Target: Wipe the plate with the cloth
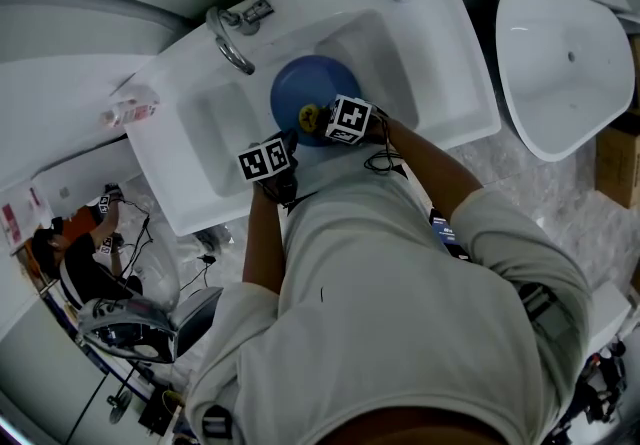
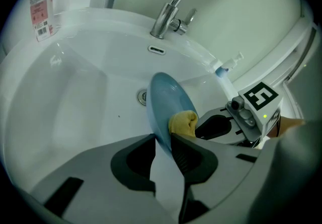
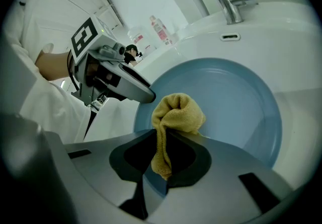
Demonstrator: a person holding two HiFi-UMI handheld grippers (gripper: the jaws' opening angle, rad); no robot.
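Observation:
A blue plate (image 1: 305,93) (image 2: 168,107) (image 3: 236,102) stands on edge in the white sink (image 1: 200,128), tilted. My left gripper (image 2: 162,143) (image 1: 285,158) is shut on the plate's near rim. A yellow cloth (image 3: 176,115) (image 2: 183,122) (image 1: 309,117) is bunched between the jaws of my right gripper (image 3: 165,147) (image 1: 325,123), which is shut on it. The cloth's folded end presses on the plate's inner face near its lower left rim.
A chrome tap (image 2: 173,14) (image 1: 232,43) stands behind the basin (image 2: 75,97), with the drain (image 2: 143,98) below it. Bottles (image 3: 158,29) sit on the sink's ledge. A second white basin (image 1: 565,63) lies to the right. A seated person (image 1: 80,253) is at the far left.

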